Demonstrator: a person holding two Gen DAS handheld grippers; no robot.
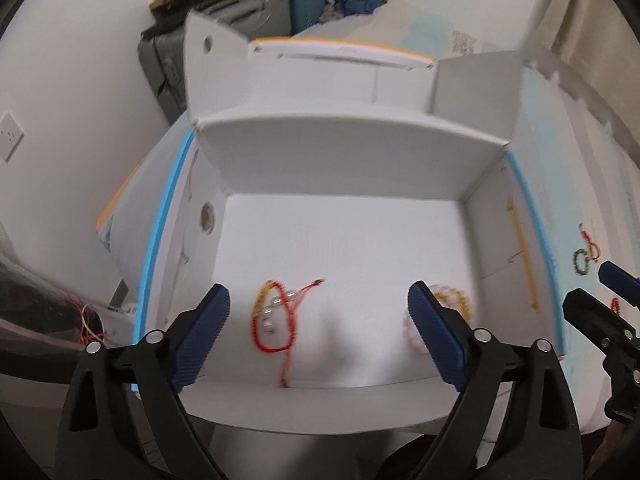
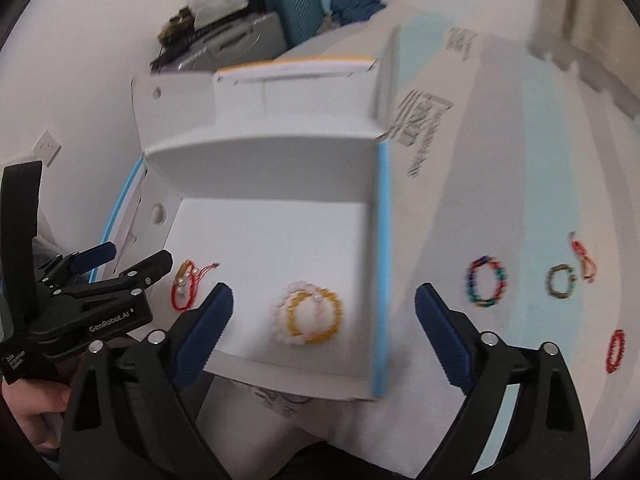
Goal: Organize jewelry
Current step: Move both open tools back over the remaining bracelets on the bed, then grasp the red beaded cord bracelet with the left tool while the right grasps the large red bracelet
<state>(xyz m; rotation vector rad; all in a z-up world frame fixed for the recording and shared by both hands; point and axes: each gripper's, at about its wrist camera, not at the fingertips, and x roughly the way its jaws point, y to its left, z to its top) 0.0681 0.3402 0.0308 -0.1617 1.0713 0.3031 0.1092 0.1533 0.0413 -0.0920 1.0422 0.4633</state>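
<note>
Both tongs spread wide, nothing between the jaws. Left gripper (image 1: 320,332) hangs over the open white box (image 1: 344,152), pointing down at its floor; right gripper (image 2: 324,328) is over the box's right half, its right finger out past the blue-edged right wall (image 2: 383,264). In the box: red cord bracelet (image 1: 272,320) with pearls and a yellow strip at left, pink-and-yellow bead bracelets (image 2: 308,312) stacked at right. Outside, on the pale surface (image 2: 520,184) right of the box, four pieces are loose: multicolour bead bracelet (image 2: 486,286) nearest the wall, then green-brown bead ring (image 2: 560,280), orange-red cord piece (image 2: 582,260) behind it, red bead bracelet (image 2: 615,350) farthest right and nearest the camera. Key relation: everything left lies to the right of both tongs, so the right hand is clearly nearer; the left would have to cross the box. My read: next pick is the multicolour one, lying flat as an open loop, so pinch one side of the ring.
</note>
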